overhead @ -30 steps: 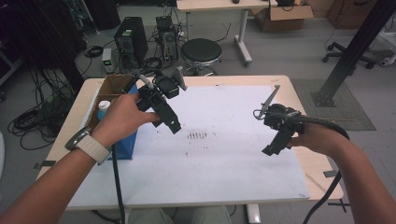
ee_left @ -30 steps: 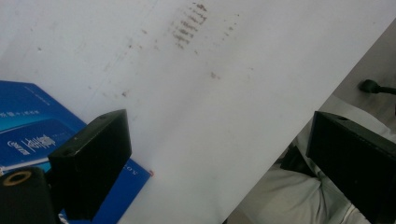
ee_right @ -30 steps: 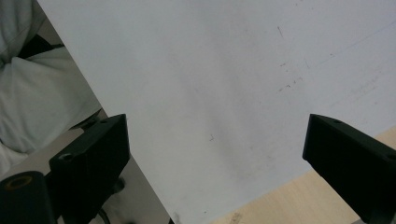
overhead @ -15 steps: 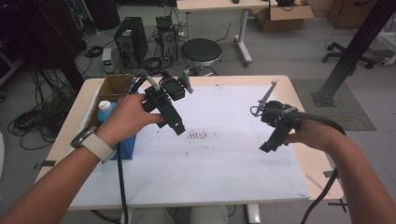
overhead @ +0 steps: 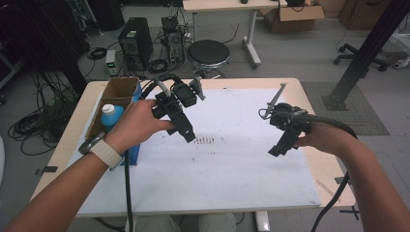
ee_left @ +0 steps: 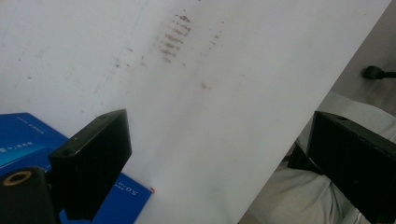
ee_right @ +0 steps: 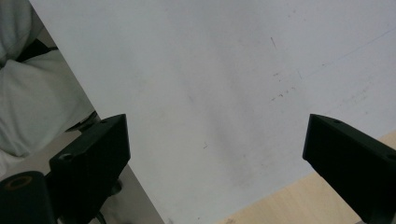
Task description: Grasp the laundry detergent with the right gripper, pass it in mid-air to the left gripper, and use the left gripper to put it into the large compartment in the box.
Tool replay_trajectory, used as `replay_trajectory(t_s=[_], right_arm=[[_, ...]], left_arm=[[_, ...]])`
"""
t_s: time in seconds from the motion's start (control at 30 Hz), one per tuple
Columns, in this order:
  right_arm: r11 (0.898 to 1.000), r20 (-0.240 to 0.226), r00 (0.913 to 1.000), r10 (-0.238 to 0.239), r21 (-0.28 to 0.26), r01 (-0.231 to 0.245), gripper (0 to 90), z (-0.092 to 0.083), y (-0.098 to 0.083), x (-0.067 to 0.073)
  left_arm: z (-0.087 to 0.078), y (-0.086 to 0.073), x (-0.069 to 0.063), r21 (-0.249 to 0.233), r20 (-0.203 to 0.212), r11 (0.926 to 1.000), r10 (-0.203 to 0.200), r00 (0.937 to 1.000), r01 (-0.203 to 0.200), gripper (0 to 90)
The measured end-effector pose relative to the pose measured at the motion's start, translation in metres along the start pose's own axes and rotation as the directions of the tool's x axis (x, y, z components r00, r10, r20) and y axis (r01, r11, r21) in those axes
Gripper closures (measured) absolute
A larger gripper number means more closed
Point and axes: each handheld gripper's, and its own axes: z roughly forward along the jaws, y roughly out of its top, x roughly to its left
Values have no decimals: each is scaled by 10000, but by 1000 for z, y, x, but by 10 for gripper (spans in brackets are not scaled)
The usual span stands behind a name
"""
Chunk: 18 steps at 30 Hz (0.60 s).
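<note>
Over a white sheet (overhead: 227,169) on the wooden table (overhead: 321,171), a person holds both grippers in the air. My left gripper (overhead: 187,135) hangs above the sheet's left-middle, next to a patch of dark marks (overhead: 204,140). In the left gripper view its jaws stand wide apart, so the left gripper (ee_left: 219,158) is open with nothing between them, and the marks (ee_left: 175,35) lie ahead. My right gripper (overhead: 279,149) hovers over the sheet's right part. It too is open (ee_right: 215,158) and holds nothing.
A blue box (overhead: 134,153) stands at the table's left, its top (ee_left: 28,140) also low in the left gripper view. Behind it sit a bottle with a blue cap (overhead: 112,115) and a cardboard box (overhead: 118,89). A stool (overhead: 208,53) and computers stand beyond the table.
Both hands have drifted only slightly: the left gripper a little to the right, the right gripper a little to the left. The jaws stay as wide as before.
</note>
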Motion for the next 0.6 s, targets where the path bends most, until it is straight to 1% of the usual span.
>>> replay_trajectory(t_s=[0.23,0.6], right_arm=[[10000,0,10000,-9,4,9,72,1,0,1],[10000,-19,10000,-26,-9,26,72,2,0,1]], left_arm=[[1,1,-2,-1,-14,10000,91,10000,-91,74],[1,0,-2,-19,-9,10000,64,10000,-64,74]])
